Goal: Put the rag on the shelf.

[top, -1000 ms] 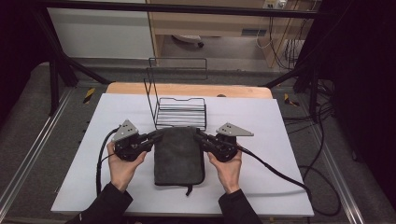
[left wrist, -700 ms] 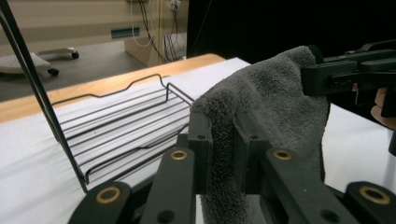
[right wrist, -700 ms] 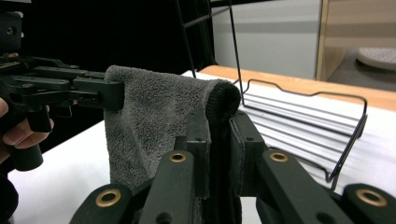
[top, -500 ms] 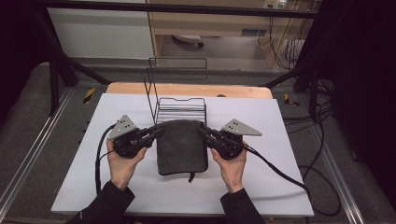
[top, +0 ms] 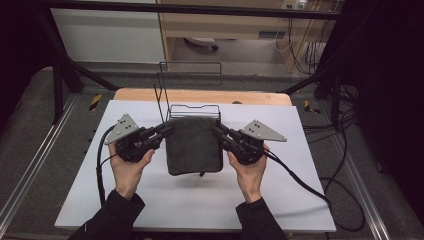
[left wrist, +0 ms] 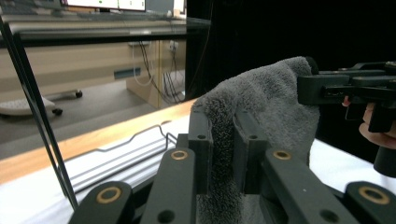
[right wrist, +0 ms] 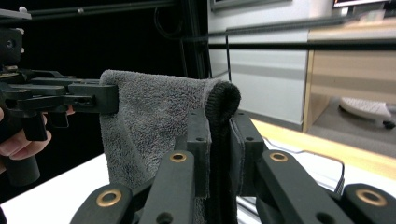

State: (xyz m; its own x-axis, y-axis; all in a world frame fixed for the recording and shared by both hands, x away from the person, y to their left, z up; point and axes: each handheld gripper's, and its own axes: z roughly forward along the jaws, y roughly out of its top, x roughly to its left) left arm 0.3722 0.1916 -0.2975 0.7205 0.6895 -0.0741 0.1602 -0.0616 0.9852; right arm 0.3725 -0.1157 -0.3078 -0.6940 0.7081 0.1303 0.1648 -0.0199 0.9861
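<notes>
Towel (top: 194, 145), dark grey and thick-piled, hangs in the air just in front of the wire rack (top: 194, 107), held up by its two top corners. Its upper edge stretches between the two grippers and lies level with the rack's low front rail, while the lower hem dangles free above the white table sheet (top: 200, 200), casting a small shadow there.

On the side of the towel left of the rack, the left gripper (top: 167, 131) has its jaws clenched on the corner; in the left gripper view the cloth (left wrist: 261, 107) is pinched between the two black pads and bulges up over them (left wrist: 226, 154). On the other side, the right gripper (top: 218, 132) likewise grasps its corner, and the right gripper view shows the folded hem (right wrist: 223, 100) squeezed tight between its pads (right wrist: 219, 158).

The rack stands at the far edge of the sheet, against the wooden table edge (top: 260, 96), with its tall wire frame rising behind it. Each hand (top: 127, 167) grips its tool from below, nearer than the rack.
</notes>
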